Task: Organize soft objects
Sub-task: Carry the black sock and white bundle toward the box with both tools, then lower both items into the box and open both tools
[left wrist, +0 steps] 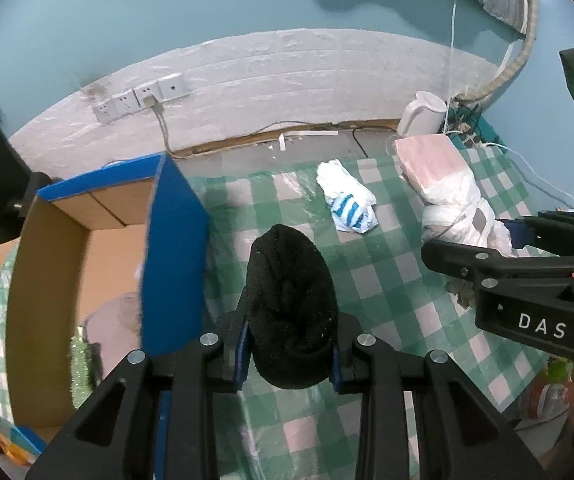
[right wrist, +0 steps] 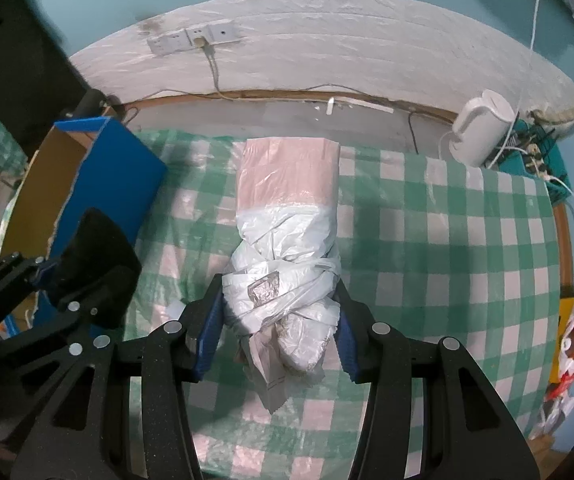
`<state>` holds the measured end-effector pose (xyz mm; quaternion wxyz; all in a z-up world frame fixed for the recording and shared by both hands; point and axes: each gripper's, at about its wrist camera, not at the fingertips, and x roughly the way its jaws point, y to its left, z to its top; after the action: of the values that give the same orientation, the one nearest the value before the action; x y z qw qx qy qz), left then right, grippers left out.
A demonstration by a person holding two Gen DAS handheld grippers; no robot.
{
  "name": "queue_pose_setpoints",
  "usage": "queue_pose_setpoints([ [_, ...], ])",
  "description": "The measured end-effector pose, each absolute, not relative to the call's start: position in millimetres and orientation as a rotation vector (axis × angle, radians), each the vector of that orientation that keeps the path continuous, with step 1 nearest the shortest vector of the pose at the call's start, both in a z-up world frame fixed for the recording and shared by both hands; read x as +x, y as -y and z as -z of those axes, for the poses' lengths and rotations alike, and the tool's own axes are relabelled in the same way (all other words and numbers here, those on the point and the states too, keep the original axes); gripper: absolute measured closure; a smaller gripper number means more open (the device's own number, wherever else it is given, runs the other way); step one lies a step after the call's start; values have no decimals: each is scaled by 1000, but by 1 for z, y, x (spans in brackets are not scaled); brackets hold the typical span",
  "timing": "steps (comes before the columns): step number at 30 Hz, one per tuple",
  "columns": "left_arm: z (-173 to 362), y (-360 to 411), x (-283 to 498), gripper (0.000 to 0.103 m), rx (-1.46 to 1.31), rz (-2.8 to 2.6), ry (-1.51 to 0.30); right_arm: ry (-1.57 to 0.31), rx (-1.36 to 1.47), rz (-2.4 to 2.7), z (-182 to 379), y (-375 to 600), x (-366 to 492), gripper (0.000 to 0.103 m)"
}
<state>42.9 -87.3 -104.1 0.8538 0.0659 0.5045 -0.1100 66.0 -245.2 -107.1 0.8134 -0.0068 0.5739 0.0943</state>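
My left gripper (left wrist: 291, 344) is shut on a black knitted roll (left wrist: 291, 300) and holds it above the checked cloth, just right of the blue-sided cardboard box (left wrist: 175, 248). The roll also shows in the right wrist view (right wrist: 95, 264). My right gripper (right wrist: 279, 328) has its blue pads on both sides of a bundle wrapped in a white plastic bag (right wrist: 287, 240) with a pink far end. The bundle also shows in the left wrist view (left wrist: 447, 184). A white and blue striped cloth (left wrist: 347, 200) lies on the table beyond the roll.
The table has a green and white checked cover (right wrist: 447, 260). A white kettle (right wrist: 483, 128) and cables stand at the back right. Wall sockets (right wrist: 195, 38) sit on the white wall behind. The open box (left wrist: 47, 280) holds some items at the left.
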Motion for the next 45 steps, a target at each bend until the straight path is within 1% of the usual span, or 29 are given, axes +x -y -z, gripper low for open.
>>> queue_pose_setpoints([
  [9, 86, 60, 33, 73, 129, 193, -1026, -1200, -46, -248, 91, 216, 62, 54],
  [21, 79, 10, 28, 73, 66, 129, -1024, -1173, -103, -328, 73, 162, 59, 54],
  [31, 79, -34, 25, 73, 14, 82, -1023, -1174, -156, -389, 71, 111, 59, 54],
  [45, 92, -89, 26, 73, -32, -6, -1045, -1189, -216, -468, 74, 47, 61, 54],
])
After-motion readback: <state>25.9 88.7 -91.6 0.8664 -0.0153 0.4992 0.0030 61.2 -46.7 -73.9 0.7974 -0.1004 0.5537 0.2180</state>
